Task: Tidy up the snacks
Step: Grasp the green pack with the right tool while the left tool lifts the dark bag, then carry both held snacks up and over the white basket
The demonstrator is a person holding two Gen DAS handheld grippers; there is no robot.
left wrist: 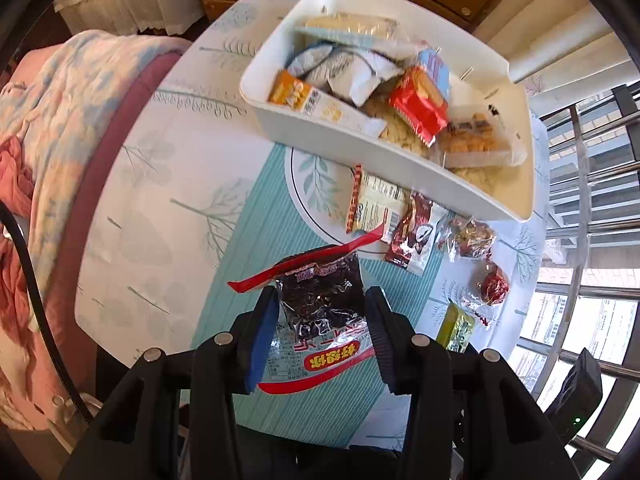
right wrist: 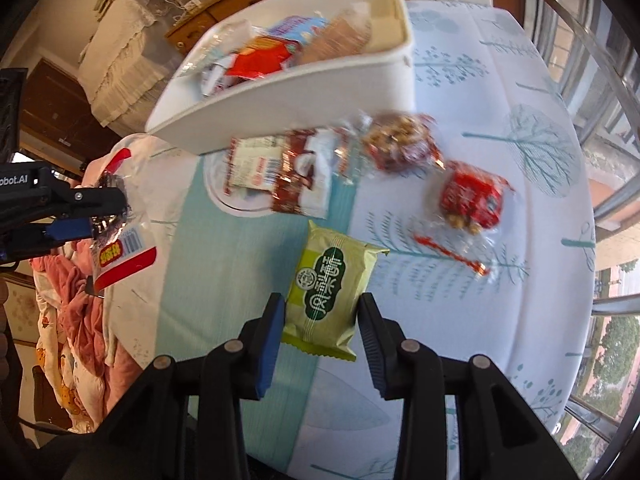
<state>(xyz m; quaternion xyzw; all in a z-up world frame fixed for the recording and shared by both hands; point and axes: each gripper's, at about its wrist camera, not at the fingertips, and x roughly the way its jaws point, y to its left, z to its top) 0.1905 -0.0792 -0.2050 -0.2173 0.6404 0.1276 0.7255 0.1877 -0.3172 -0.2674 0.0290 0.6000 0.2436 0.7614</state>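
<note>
My left gripper (left wrist: 320, 312) is shut on a dark snack packet with red ends (left wrist: 320, 292) and holds it above the teal table mat, pointing down. The right wrist view shows that left gripper (right wrist: 108, 208) at the left edge with the packet (right wrist: 120, 248) hanging from it. My right gripper (right wrist: 322, 316) is shut on a green packet with white lettering (right wrist: 332, 300), near the table's front. A white bin (left wrist: 280, 120) holding several snacks stands at the far side of the table (right wrist: 280, 92).
In front of the bin lie a cream packet (right wrist: 252, 168), a brown-red packet (right wrist: 300, 184), a clear bag of nuts (right wrist: 400, 144) and a red bag (right wrist: 472, 200). A bed with blankets (left wrist: 60, 120) is left of the table, window railings (left wrist: 592, 200) to the right.
</note>
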